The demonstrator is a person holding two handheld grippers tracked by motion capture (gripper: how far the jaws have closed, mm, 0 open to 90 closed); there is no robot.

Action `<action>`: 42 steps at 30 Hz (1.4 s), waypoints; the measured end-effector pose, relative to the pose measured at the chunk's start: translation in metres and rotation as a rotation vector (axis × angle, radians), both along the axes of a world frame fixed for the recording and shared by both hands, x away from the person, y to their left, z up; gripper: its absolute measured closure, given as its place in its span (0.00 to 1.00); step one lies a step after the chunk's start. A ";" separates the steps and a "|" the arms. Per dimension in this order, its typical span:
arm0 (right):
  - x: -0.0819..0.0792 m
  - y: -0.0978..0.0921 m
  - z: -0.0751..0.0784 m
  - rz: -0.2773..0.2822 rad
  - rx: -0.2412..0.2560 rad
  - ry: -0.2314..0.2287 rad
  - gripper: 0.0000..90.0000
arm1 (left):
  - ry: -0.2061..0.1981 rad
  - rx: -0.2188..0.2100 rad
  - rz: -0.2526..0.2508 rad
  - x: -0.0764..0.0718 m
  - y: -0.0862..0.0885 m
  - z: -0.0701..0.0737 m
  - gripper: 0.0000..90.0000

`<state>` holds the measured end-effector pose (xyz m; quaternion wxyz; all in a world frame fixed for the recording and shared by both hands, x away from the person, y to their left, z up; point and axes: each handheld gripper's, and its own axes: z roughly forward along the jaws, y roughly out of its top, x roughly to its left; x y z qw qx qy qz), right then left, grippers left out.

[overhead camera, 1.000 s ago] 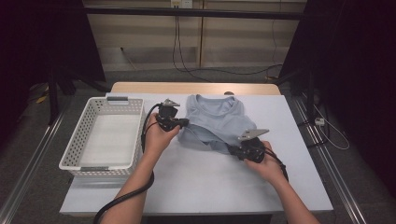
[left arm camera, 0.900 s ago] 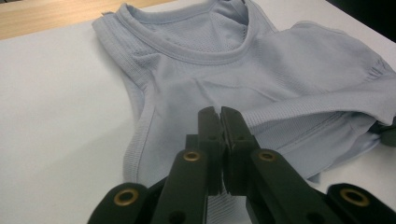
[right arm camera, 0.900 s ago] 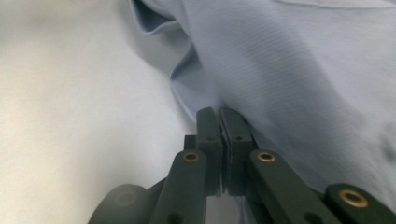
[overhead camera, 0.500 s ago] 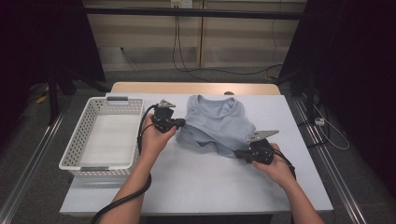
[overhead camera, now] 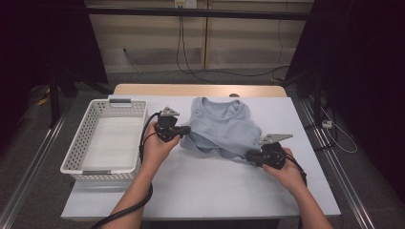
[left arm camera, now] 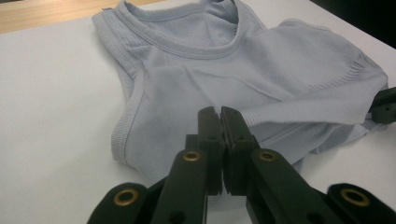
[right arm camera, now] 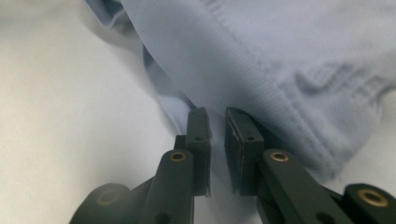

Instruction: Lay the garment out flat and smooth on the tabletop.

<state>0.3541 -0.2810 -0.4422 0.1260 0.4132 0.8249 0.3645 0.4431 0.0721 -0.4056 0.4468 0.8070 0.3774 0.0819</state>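
Garment folding was in hand: the pale blue top point(overhead camera: 222, 131) lay flat on the white counter point(overhead camera: 200, 191), just right of the basket point(overhead camera: 79, 150), its lower hem doubled upward. The left gripper point(left arm camera: 219, 122) was clamped on the left hem corner. The right gripper point(right arm camera: 217, 122) was nearly closed, pinching thin cloth at the right corner. Judged good practice: raise both corners together, level and taut, so the fold lands square
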 end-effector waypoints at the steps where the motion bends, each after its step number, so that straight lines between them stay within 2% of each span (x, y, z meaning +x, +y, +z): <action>1: -0.002 -0.003 -0.001 -0.008 -0.011 -0.006 0.89 | 0.000 -0.006 0.003 0.000 0.000 -0.001 0.98; 4: -0.005 -0.010 -0.003 -0.028 -0.015 -0.009 0.82 | -0.003 -0.003 0.004 0.000 -0.002 -0.001 0.98; 7: -0.007 -0.009 -0.007 -0.022 -0.028 -0.004 0.74 | -0.002 -0.007 0.004 -0.001 -0.003 -0.003 0.98; 10: -0.008 -0.002 -0.009 0.009 -0.079 -0.019 0.68 | 0.000 -0.012 0.003 -0.001 -0.003 -0.003 0.98; 13: -0.008 0.000 -0.009 0.016 -0.128 -0.042 0.76 | -0.002 -0.011 0.001 -0.002 -0.002 -0.004 0.98; 15: -0.008 0.000 -0.008 0.011 -0.159 -0.059 0.92 | -0.002 -0.009 0.002 -0.002 -0.002 -0.004 0.98; 18: -0.007 -0.003 -0.004 0.007 -0.150 -0.055 0.95 | -0.012 -0.009 0.009 -0.002 -0.001 -0.003 0.98; 20: -0.007 -0.010 0.004 -0.025 -0.130 -0.077 0.95 | -0.015 -0.014 0.007 -0.002 0.000 -0.002 0.98; 22: -0.007 -0.020 0.014 -0.063 -0.089 -0.112 0.95 | -0.007 -0.023 -0.001 -0.002 -0.001 -0.003 0.98; 25: -0.009 -0.028 0.016 -0.072 -0.042 -0.108 0.95 | -0.006 -0.020 -0.010 -0.003 -0.005 -0.005 0.98; 29: -0.009 -0.021 0.007 -0.047 -0.075 -0.076 0.95 | 0.003 -0.022 -0.037 -0.005 -0.006 -0.009 0.96; 31: -0.009 -0.020 0.006 -0.044 -0.066 -0.069 0.95 | 0.014 -0.032 -0.047 -0.006 -0.006 -0.010 0.91; 33: -0.009 -0.021 0.006 -0.044 -0.052 -0.064 0.95 | 0.017 -0.036 -0.048 -0.008 -0.005 -0.012 0.82; 38: -0.009 -0.021 0.003 -0.039 -0.044 -0.048 0.95 | 0.056 -0.048 -0.057 -0.013 -0.004 -0.020 0.61; 42: -0.009 -0.020 0.002 -0.040 -0.044 -0.045 0.95 | 0.077 -0.019 -0.067 -0.018 -0.003 -0.027 0.47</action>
